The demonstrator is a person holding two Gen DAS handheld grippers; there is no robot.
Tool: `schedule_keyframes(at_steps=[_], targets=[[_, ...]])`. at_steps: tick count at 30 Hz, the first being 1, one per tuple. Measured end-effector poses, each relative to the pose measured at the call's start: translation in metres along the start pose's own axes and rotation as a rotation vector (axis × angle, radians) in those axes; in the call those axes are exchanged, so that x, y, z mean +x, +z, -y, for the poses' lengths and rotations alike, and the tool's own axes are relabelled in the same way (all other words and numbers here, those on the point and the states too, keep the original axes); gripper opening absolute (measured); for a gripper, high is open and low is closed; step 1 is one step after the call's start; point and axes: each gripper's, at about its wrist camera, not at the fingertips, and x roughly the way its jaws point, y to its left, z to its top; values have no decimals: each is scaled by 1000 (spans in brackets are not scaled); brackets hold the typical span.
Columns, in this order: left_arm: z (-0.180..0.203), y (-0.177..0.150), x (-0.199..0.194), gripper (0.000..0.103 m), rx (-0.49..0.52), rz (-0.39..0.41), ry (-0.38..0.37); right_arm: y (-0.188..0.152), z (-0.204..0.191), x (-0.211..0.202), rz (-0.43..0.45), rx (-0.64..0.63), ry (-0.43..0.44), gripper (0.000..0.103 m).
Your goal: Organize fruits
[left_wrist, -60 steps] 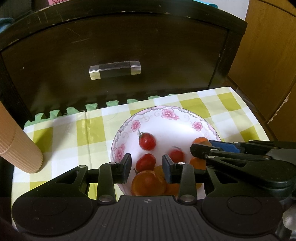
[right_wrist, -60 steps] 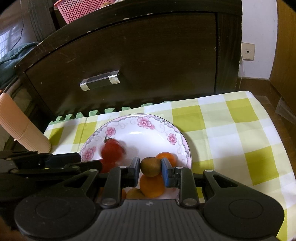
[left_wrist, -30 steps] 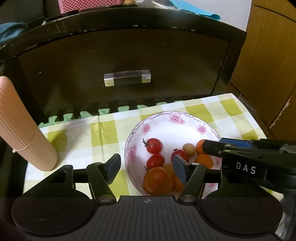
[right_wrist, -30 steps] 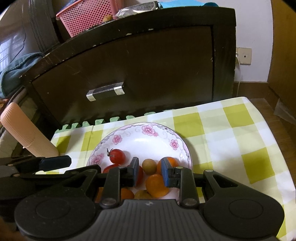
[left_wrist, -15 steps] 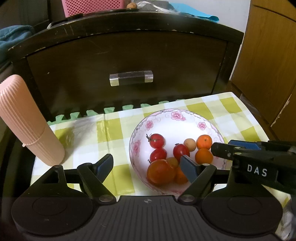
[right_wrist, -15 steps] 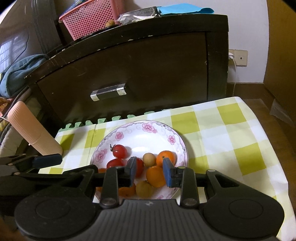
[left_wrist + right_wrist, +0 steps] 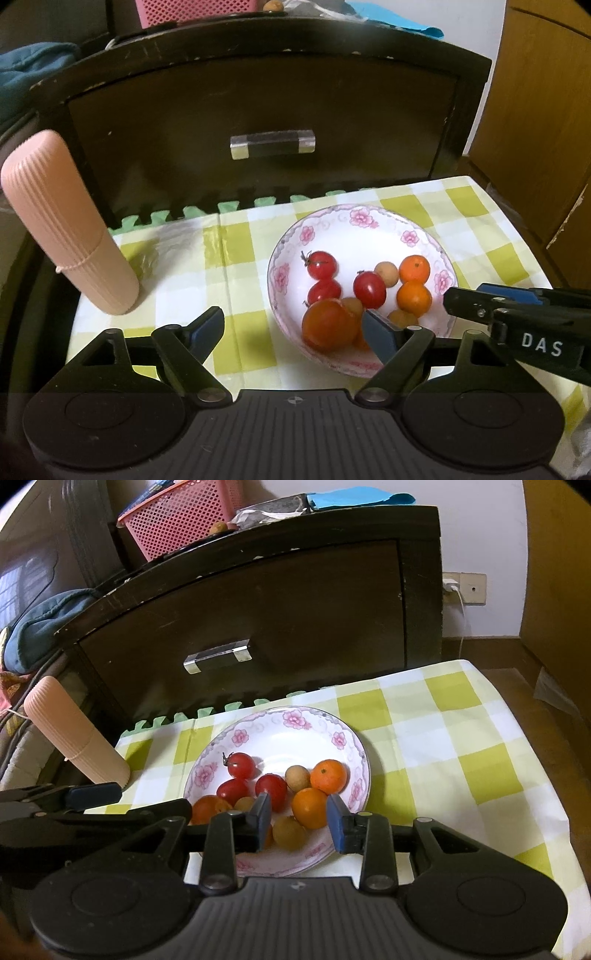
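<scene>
Both tools hang empty over the near rim of the floral plate [image 7: 356,746]; the left tool [image 7: 295,328] has just been spreading wide, the right tool [image 7: 299,818] parting slightly, still narrow; just beyond them the fruits [image 7: 319,775] sit heaped; I'd back off slowly, clear of the rim; beyond stands the dark drawer [image 7: 258,613].

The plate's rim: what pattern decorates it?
Pink flowers on white plate, clearest in the right wrist view.
</scene>
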Motion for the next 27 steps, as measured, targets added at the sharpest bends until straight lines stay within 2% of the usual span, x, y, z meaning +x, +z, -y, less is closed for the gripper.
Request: schedule_keyframes(at_steps=[7,10,14,27], targets=[[0,-12,-8,88,-16,-3,6,-11,1,-8,-3,11,-4,32],[1,-18,-14,98,-24,2,7,-17,1,-13,-10,11,-12,32],[4,-27,-24,103,-25,13,9,-28,2,-19,-25,19,-24,33],[11,-56,-52,103,-23,21,21,-60,0,-59,-27,29,-29,37]])
